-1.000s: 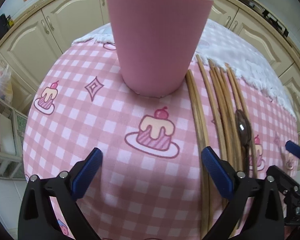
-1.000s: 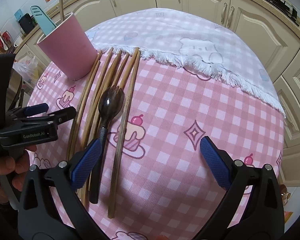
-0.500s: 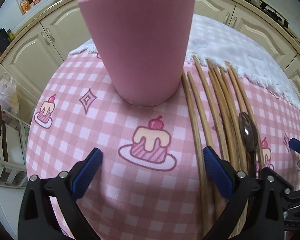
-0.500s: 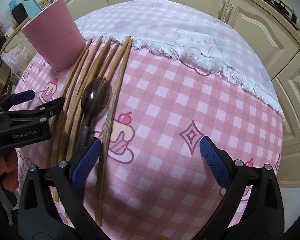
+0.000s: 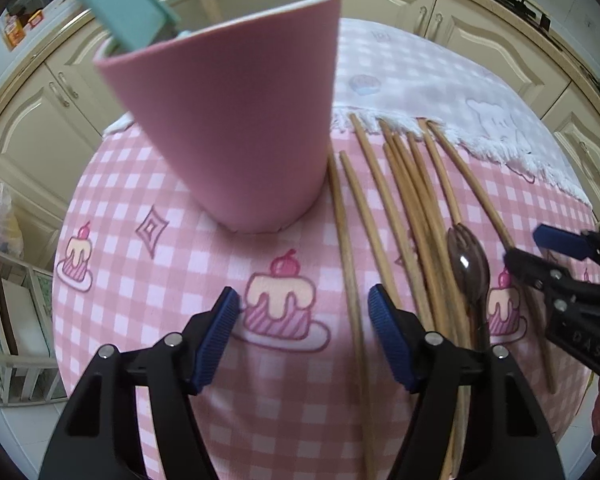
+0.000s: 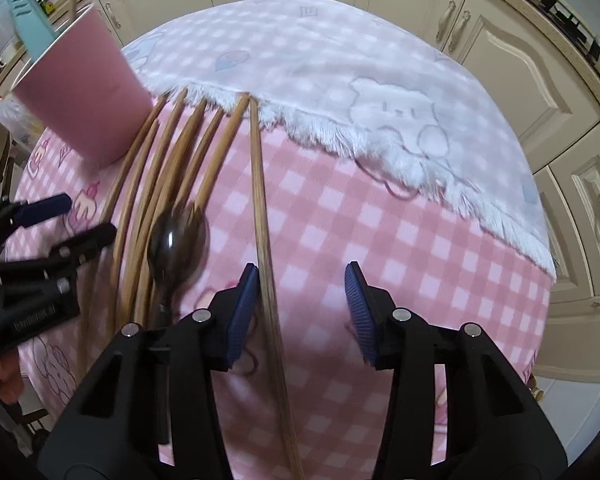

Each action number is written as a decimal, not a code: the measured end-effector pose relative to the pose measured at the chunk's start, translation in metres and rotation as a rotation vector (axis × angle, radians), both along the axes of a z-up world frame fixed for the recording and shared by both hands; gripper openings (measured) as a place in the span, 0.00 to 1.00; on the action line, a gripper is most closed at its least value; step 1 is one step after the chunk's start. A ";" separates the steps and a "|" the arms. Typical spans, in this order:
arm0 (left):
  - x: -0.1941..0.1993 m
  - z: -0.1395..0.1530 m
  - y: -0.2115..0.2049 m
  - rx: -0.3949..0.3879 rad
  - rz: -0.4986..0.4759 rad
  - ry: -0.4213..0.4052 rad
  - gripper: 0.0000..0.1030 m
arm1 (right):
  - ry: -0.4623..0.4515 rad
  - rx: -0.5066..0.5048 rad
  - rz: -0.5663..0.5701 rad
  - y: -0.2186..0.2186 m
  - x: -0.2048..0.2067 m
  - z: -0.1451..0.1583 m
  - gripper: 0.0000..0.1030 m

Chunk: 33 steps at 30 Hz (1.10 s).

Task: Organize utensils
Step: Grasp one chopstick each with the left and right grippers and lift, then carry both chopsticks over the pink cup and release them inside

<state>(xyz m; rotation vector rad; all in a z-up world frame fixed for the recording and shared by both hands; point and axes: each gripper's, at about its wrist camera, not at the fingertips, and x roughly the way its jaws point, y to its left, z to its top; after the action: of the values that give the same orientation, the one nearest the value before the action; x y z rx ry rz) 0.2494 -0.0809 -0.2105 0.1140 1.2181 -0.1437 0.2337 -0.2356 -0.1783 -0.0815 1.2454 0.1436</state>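
A pink cup [image 5: 236,120] stands on the pink checked tablecloth and holds a teal utensil [image 5: 116,4] and a wooden stick. It also shows in the right wrist view [image 6: 84,100]. Several wooden chopsticks [image 5: 412,200] lie in a fan to its right, with a dark spork [image 5: 468,268] on them. My left gripper [image 5: 300,320] is open low over the cloth, with the leftmost chopstick [image 5: 350,280] between its fingers. My right gripper [image 6: 300,300] is open, with the rightmost chopstick [image 6: 264,240] just inside its left finger. The spork [image 6: 176,240] lies to its left.
A white fringed cloth with a bear print [image 6: 380,92] covers the far half of the table. Cream kitchen cabinets [image 6: 500,40] surround the table. A white rack [image 5: 16,340] stands on the floor at the left.
Both grippers have narrowed their opening and dropped closer to the chopsticks. The left one moved right onto the leftmost chopstick; the right one moved left onto the rightmost chopstick.
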 end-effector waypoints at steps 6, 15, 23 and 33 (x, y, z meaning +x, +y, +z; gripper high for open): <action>0.017 0.004 -0.016 -0.002 -0.036 -0.005 0.26 | 0.012 -0.021 0.052 0.018 0.021 0.000 0.07; 0.000 0.005 -0.006 -0.096 -0.064 -0.003 0.05 | -0.051 0.138 0.048 -0.002 -0.013 0.008 0.06; -0.042 0.027 0.004 -0.244 -0.136 -0.122 0.05 | -0.196 0.316 0.040 -0.019 -0.054 0.035 0.06; -0.076 0.100 0.035 -0.361 -0.192 -0.521 0.05 | -0.475 0.441 0.053 -0.010 -0.083 0.092 0.06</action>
<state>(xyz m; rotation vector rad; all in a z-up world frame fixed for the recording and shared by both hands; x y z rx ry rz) 0.1730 -0.0462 -0.1107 -0.0478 0.6462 -0.4686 0.1503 -0.2457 -0.0860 0.2233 0.7176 0.4166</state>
